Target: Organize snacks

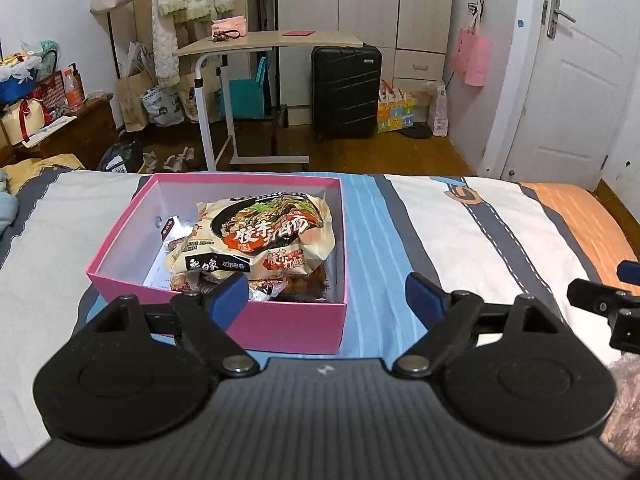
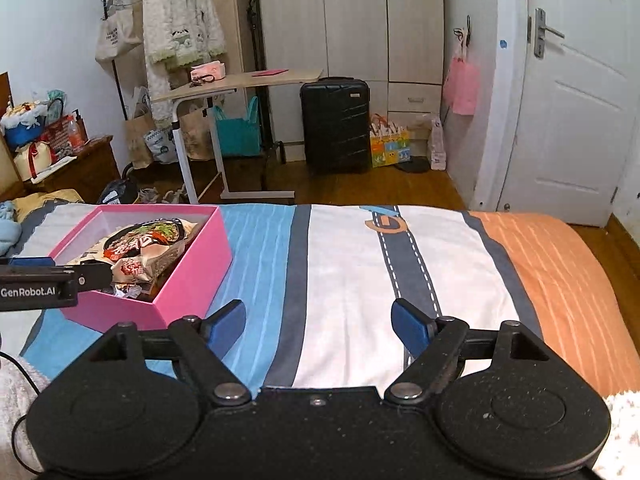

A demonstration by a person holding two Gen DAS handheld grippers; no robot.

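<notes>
Looking at it, both the left gripper [image 1: 326, 294] and right gripper [image 2: 318, 322] were spread, empty. Noodle pack [image 1: 264, 236] sat inside the box [image 1: 296, 326]: light, crinkly, crushable, so I'd pinch an edge.

Bed with striped cover, one box on it

Bed [image 2: 352, 264]: cover in lengthwise bands of white, light blue, dark grey and orange, with a dashed-line motif on the white. Pink box [image 1: 280, 326] rests directly on the blue band, at 10 o'clock in the right wrist view; open-topped, holding snack packets [image 1: 260, 236]. Yellow and pale blue bedding bunched at 9 o'clock.
</notes>
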